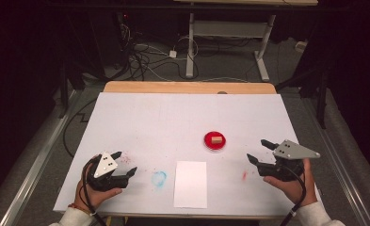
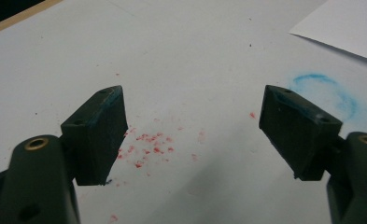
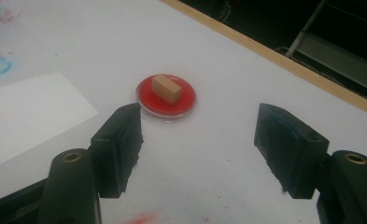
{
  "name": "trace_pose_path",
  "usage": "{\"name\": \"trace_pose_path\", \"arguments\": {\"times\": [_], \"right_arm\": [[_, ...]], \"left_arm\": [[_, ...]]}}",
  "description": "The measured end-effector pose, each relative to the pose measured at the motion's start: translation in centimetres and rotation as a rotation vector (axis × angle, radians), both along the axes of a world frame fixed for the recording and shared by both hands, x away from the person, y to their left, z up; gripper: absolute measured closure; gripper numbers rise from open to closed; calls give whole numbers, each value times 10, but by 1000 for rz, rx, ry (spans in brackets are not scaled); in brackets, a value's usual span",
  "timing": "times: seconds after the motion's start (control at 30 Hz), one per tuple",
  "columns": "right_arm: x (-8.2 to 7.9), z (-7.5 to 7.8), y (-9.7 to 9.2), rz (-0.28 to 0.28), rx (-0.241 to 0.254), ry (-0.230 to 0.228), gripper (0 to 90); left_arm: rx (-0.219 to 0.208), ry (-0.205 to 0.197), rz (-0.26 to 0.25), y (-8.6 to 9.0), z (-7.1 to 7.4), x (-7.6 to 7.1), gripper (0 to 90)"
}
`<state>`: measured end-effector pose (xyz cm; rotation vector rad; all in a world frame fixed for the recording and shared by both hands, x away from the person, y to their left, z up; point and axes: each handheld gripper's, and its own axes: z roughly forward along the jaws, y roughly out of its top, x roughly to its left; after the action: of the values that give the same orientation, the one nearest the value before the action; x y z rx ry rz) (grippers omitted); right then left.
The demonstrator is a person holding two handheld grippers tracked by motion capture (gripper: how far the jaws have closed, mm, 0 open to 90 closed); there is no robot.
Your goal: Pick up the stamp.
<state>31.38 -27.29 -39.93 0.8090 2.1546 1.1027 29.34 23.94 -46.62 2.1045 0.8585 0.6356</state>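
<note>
two hands hold two grippers low over a white table (image 1: 140, 117). the left gripper (image 1: 126, 162) sits near the front left corner, and its two black jaws are spread wide with nothing between them. under it, in the left gripper view, the table has little red specks (image 2: 148, 144), and a smudgy blue ring (image 2: 328, 91) is off to one side. the right gripper (image 1: 259, 151) sits near the front right, and its jaws are wide open too, holding nothing. it points toward a small red dish (image 3: 166, 96) that stands in the middle of the table, a bit to the right side. a little tan block (image 3: 167, 88) lies on the dish, like a stamp or a bit of sponge resting in red paint. a white sheet of paper (image 1: 190, 183) lies flat at the front of the table, between the two grippers, and it looks clean with no marks on it. a small red smear (image 1: 244, 175) is on the table near the right gripper. i think the job has hardly started: the block is not picked up yet and the paper is bare. what is left, i guess, is for the right gripper to reach to the dish, pinch the block, lift it and press it on the paper.
</note>
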Motion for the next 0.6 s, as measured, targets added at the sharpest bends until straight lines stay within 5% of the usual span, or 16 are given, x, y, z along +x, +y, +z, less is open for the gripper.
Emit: {"name": "trace_pose_path", "arguments": {"times": [0.33,0.6], "right_arm": [[42,22,27,161,-190,106,369],[84,25,60,255,-329,192,390]], "left_arm": [[9,5,11,0,-1,-1,225],[18,9,9,0,-2,-2,225]]}}
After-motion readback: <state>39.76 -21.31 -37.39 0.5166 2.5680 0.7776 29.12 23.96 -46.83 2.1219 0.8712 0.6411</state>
